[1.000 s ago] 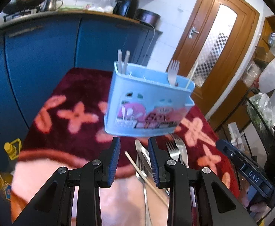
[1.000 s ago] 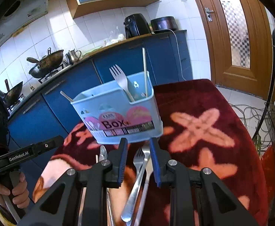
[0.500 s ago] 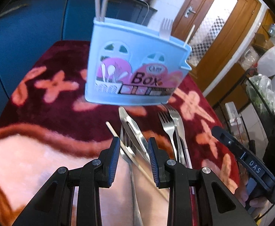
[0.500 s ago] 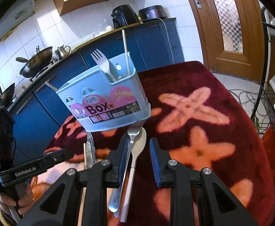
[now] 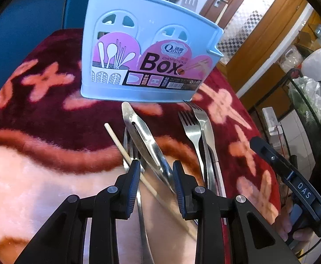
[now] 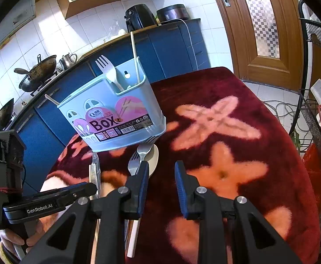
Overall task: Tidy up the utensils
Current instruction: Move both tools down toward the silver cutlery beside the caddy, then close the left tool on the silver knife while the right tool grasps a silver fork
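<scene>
1. Since the earlier frames, both grippers have been brought lower and closer to the loose utensils, and the blue utensil box (image 5: 147, 50) now fills the upper centre of the left wrist view.
2. The task's things are shown lying on the red flowered cloth (image 5: 39, 114) just in front of the box: a steel knife (image 5: 142, 140), a wooden chopstick (image 5: 125, 149), and a pair of steel forks (image 5: 195, 132) to the right of these.
3. The knife is seen with its long axis running from the box towards the left gripper (image 5: 156, 171), tip away; its near end passes between the spread, empty jaws.
4. The chopstick crosses diagonally under the left pad (image 5: 135, 176).
5. The right gripper (image 6: 160, 176) is likewise held parted and empty; a fork (image 6: 136, 162) and a pale spoon (image 6: 152, 160) lie at its left pad, not between the jaws.
6. The left gripper is judged the nearer and better aligned for a pick; closure across the knife's flat would be required.
7. A plastic fork (image 6: 108, 70) and a chopstick (image 6: 134, 55) already stand in the box.
</scene>
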Demonstrator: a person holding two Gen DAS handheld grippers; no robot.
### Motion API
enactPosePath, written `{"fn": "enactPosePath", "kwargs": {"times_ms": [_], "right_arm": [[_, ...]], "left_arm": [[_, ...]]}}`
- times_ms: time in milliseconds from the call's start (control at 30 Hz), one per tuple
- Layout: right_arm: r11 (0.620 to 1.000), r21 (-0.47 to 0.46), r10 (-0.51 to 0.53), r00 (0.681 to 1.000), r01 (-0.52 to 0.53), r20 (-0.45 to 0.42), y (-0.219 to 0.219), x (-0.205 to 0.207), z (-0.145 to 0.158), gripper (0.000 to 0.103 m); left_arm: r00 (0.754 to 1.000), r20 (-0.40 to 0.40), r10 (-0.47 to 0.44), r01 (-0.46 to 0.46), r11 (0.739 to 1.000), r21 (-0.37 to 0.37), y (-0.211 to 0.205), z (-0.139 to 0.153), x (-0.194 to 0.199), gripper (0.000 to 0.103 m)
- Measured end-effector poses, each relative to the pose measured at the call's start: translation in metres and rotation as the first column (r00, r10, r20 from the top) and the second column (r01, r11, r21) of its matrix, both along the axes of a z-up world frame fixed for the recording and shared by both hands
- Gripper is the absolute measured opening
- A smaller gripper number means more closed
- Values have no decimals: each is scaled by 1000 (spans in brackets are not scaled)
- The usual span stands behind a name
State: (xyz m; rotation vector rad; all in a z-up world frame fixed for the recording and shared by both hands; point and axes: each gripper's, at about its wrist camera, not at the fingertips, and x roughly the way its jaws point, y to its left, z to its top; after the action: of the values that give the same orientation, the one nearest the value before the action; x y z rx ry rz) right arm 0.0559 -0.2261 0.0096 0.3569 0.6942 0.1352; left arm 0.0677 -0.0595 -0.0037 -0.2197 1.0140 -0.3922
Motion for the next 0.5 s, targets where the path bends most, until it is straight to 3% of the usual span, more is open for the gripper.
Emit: {"fn": "enactPosePath", "kwargs": {"times_ms": [367, 500], "right_arm": [[1000, 17, 23, 1000, -23, -7, -8, 4, -9, 27], [999, 22, 36, 999, -36, -8, -12, 5, -12, 27]], "left_arm": [[1000, -9, -26, 26, 999, 28, -20, -6, 5, 31], [1000, -13, -17, 17, 999, 35, -26, -9, 11, 24]]}}
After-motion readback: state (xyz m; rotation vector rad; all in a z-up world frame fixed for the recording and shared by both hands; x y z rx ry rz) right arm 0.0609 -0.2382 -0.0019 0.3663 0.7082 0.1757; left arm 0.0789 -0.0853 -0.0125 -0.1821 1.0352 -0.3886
